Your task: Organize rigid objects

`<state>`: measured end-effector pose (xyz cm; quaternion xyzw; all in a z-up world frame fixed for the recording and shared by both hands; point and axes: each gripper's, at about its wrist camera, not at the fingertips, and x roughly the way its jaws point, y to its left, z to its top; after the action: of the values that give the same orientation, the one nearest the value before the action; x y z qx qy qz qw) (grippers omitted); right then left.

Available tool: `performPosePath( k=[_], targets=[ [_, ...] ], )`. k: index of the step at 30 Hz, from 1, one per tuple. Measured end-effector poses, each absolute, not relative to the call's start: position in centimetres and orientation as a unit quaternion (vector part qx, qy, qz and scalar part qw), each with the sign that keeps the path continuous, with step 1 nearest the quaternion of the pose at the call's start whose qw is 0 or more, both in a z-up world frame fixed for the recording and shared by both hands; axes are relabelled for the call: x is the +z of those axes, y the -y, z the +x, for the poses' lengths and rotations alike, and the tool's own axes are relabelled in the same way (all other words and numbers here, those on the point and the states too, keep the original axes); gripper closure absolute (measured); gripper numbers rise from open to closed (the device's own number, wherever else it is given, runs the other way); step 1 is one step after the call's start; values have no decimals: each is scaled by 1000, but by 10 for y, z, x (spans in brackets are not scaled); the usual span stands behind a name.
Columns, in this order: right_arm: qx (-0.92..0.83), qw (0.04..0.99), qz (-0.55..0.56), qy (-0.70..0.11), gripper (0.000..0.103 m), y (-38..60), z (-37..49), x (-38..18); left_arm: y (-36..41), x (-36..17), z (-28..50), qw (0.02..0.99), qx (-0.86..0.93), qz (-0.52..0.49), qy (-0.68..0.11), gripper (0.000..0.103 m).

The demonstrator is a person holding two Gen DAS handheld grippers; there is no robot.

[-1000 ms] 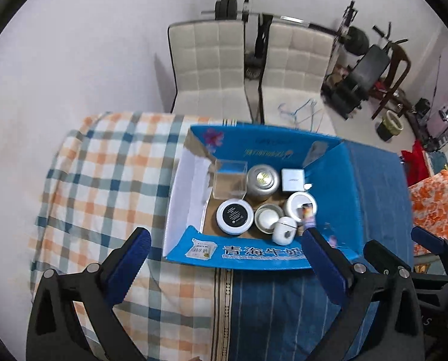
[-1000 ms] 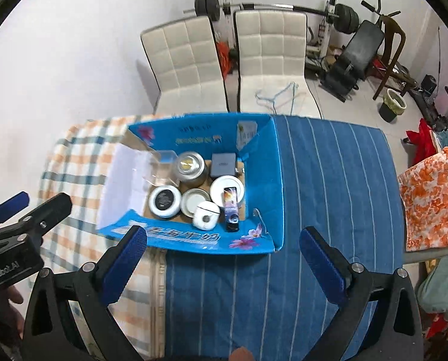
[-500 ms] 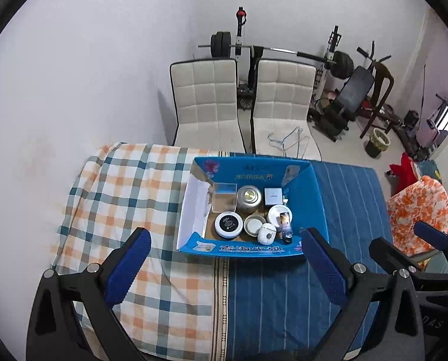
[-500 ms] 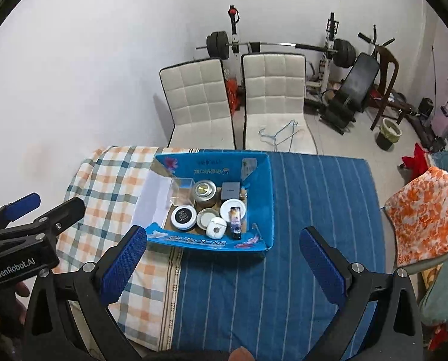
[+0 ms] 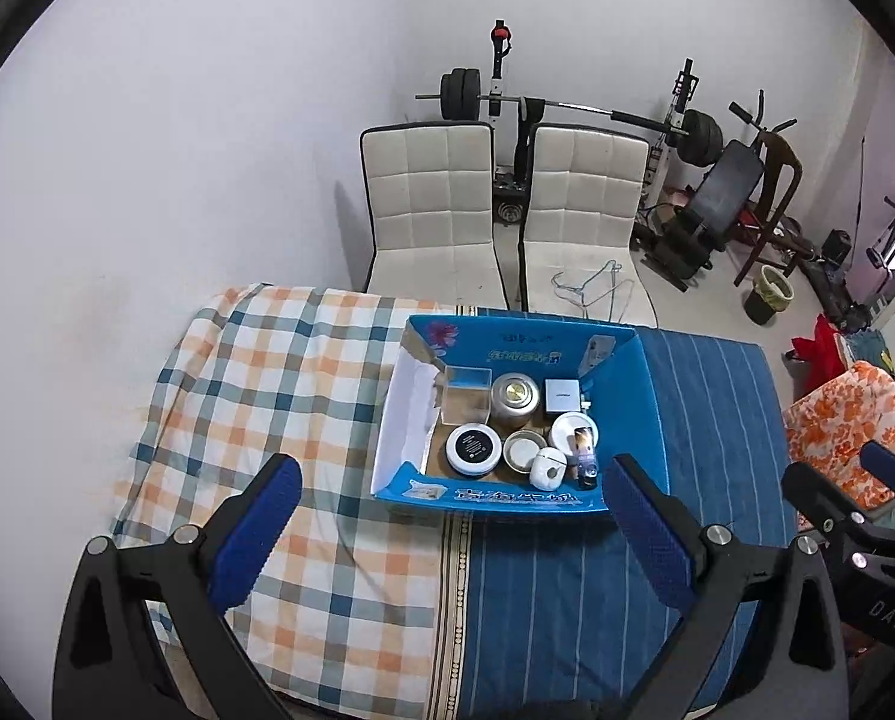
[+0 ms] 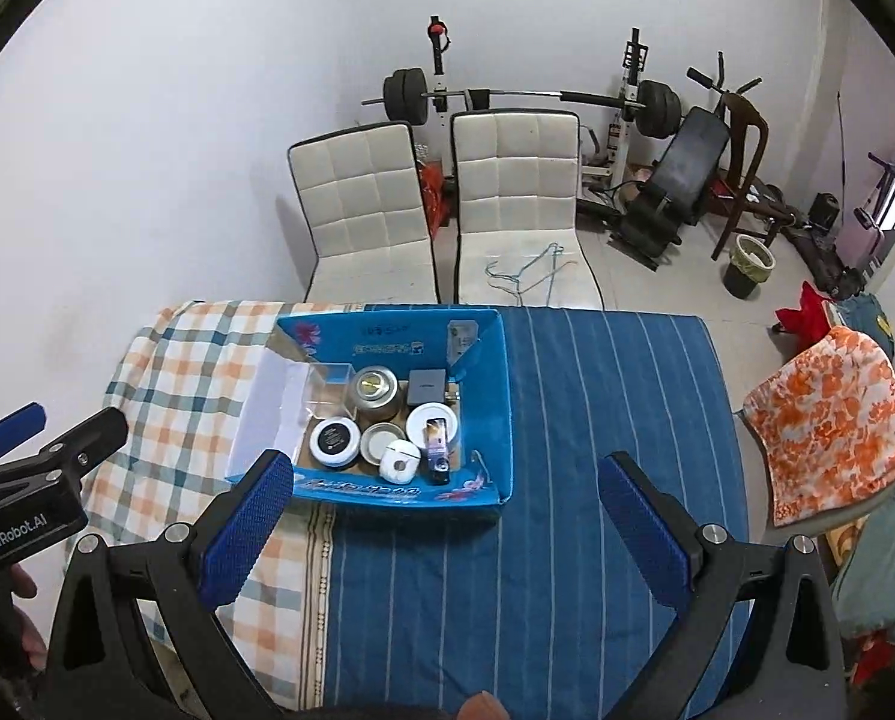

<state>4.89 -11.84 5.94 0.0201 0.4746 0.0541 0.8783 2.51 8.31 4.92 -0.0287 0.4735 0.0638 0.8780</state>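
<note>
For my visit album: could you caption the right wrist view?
Open right hand-held gripper above a blue box of small containers on a cloth-covered table.

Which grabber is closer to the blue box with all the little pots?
Left, but only just. The left gripper hangs open right in front of the blue box; the right gripper hangs open off toward its right corner, over the striped cloth.

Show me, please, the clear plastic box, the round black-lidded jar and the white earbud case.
clear plastic box (image 5: pixel 464 394), left wrist view, front wall.
round black-lidded jar (image 5: pixel 473 447), left wrist view, lid centre.
white earbud case (image 6: pixel 399 462), right wrist view, top.
</note>
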Motion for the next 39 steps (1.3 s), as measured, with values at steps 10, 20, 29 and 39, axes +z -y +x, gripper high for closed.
performPosePath(
  k=[10,20,29,39],
  targets=[
    [28,874,16,-484,0,122,70,31,-82,31,38,873,72,-21,-482,0],
    [21,871,13,-491,0,123,74,20,-80,16,48,865,75,-16,-496,0],
    [22,870,12,-493,0,123,76,17,-79,13,49,864,75,-16,-498,0],
    [22,866,9,-500,0,121,75,10,-76,5,51,859,72,-14,-507,0]
  ],
)
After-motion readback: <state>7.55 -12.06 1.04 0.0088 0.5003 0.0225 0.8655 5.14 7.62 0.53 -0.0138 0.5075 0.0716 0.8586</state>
